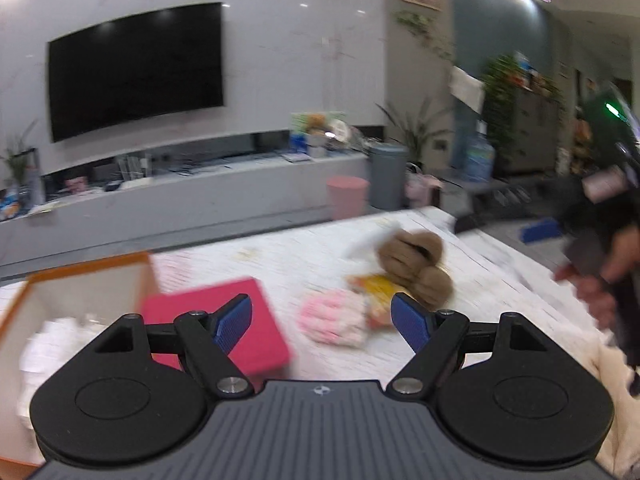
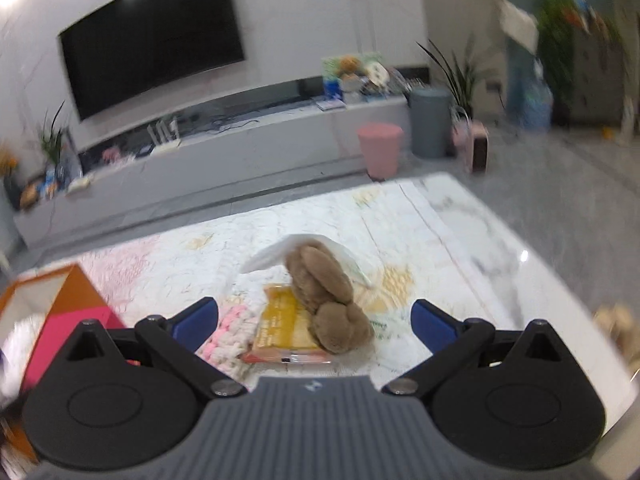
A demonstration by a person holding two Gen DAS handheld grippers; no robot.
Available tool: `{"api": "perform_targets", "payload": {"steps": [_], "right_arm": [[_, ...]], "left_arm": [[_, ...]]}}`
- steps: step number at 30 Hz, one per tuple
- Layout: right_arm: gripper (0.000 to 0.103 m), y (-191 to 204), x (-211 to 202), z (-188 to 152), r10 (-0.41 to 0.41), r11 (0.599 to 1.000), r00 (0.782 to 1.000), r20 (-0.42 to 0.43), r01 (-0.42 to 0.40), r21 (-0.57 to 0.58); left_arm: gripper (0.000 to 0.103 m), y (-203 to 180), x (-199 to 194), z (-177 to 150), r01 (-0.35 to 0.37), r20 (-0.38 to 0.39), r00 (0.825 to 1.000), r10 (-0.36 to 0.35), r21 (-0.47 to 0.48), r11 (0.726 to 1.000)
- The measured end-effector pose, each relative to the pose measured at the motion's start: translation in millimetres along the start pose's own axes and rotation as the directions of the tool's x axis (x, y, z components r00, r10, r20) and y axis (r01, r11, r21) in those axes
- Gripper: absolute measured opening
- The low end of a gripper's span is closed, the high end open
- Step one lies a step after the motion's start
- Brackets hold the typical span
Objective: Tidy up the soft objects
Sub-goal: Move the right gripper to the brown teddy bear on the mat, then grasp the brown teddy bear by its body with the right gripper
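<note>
Nearest to me, at the bottom of each wrist view, both claws are spread wide and hold nothing. My left gripper [image 1: 322,322] hangs above the near part of the table [image 1: 280,256], and my right gripper [image 2: 314,326] is aimed at the small heap of soft things in the middle.

Just beyond the left gripper, on the near left, lies a flat pink block [image 1: 224,328], and to its left stands an orange-rimmed box [image 1: 86,270] with something white and fluffy [image 1: 52,340] already inside. I judge this box is where the soft things go.

A little farther, between the right gripper's fingers [image 2: 434,326], sits the heap: a pink and white knitted piece [image 2: 230,334] on the left, a yellow packet [image 2: 286,320] beside it, and a brown plush toy [image 2: 324,292] lying partly over the packet. A white sheet [image 2: 280,254] is behind the plush.

I think the step in hand is the approach to the next pick. The next move asks me to lower the right gripper around the plush alone, not catching the packet below.

Far behind are the television [image 1: 134,70] and a pink bin [image 1: 347,196] on the floor.
</note>
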State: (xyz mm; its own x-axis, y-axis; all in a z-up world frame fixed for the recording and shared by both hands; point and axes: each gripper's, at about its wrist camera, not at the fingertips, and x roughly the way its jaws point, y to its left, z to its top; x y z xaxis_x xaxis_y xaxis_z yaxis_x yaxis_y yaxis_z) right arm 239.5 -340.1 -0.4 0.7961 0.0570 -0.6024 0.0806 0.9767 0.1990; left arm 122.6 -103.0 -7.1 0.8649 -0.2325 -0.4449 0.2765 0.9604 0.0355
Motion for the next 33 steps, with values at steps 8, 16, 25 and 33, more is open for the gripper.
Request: {"api": "perform_targets", "payload": {"steps": [8, 16, 25, 33], "right_arm": [[0.100, -4, 68, -6, 0.025, 0.998, 1.000, 0.001, -0.025, 0.052], [0.099, 25, 133, -3, -0.117, 0.967, 0.991, -0.071, 0.097, -0.237], [0.068, 7, 159, -4, -0.148, 0.959, 0.979, -0.139, 0.108, -0.261], [0.039, 13, 130, -11, -0.145, 0.959, 0.974, -0.175, 0.095, -0.266]], "left_arm": [[0.093, -33, 30, -40, 0.059, -0.033, 0.998, -0.056, 0.075, 0.995], [0.093, -29, 30, -53, 0.124, -0.078, 0.989, -0.122, 0.012, 0.992], [0.093, -38, 35, -45, 0.075, -0.078, 0.994, -0.075, 0.005, 0.997], [0.093, -36, 21, -38, 0.018, -0.068, 0.997, -0.018, -0.015, 1.000]]}}
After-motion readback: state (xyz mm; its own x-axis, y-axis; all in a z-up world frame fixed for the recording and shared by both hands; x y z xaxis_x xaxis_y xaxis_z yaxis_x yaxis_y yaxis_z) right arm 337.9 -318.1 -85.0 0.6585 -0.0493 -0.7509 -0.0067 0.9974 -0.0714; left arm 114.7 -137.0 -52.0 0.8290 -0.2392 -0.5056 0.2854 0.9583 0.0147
